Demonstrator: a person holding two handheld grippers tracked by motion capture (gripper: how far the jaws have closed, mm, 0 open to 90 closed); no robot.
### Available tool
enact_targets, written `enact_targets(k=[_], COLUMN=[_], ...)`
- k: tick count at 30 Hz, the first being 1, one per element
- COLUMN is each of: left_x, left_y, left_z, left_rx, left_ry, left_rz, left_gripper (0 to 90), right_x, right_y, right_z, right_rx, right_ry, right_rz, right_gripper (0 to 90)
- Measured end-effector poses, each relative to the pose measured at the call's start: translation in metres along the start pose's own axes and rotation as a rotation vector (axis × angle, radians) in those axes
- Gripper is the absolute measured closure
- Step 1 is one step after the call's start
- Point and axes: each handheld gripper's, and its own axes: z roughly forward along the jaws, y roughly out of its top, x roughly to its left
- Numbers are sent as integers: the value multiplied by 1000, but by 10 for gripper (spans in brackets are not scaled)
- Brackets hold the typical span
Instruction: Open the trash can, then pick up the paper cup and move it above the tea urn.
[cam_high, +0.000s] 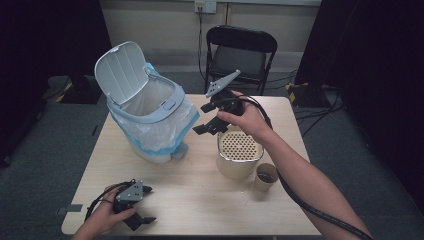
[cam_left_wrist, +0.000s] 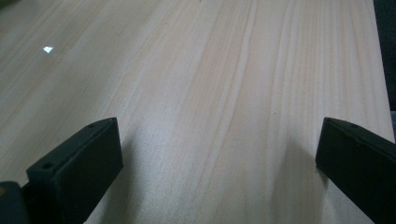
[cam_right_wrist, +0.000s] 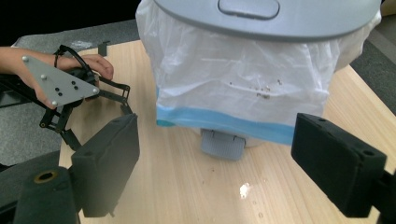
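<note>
High view: I log a bin (cam_high: 150, 117) on the far left of the bench (cam_high: 200, 200), standing upright with its long axis vertical, lid hinged up and back, mouth facing up, a white bag with a blue band lining it. My right gripper (cam_high: 212, 117) hangs above the bench just right of the bin, jaws wide and empty, aimed at the bin; the forearm reaches in from lower right over a tan perforated canister (cam_high: 239, 152) and a small cup (cam_high: 265, 177). My left gripper (cam_high: 145, 204) rests at the near left edge, hand curled over it, jaws apart.

Left gripper view: jaws wide, bare bench between them.

Right gripper view: jaws wide, framing the bin's (cam_right_wrist: 247, 84) bagged front; crumbs (cam_right_wrist: 244, 189) lie on the bench.
</note>
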Motion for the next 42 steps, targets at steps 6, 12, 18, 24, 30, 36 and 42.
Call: enact_targets(k=[6,12,18,24,30,36,42], left_x=[0,0,0,0,0,0,-1], left_y=[0,0,0,0,0,0,0], left_z=[0,0,0,0,0,1,1], left_rx=[0,0,-4,-5,-8,-8,-9], left_ry=[0,0,0,2,4,3,2], left_rz=[0,0,-1,-3,-4,-5,-7], left_gripper=[0,0,0,0,0,0,0], right_x=[1,3,5,6,8,9,10], right_y=[-8,-17,-25,-38,-47,-58,-68], right_z=[-3,-7,-9,-11,-16,-22,-29], right_rx=[-2,-2,-2,-1,-2,-7,-8], right_ry=[-5,-7,-10,-8,-11,-14,-21], right_rz=[-1,11,21,29,33,50,62], right_gripper=[150,149,150,150,150,149,149])
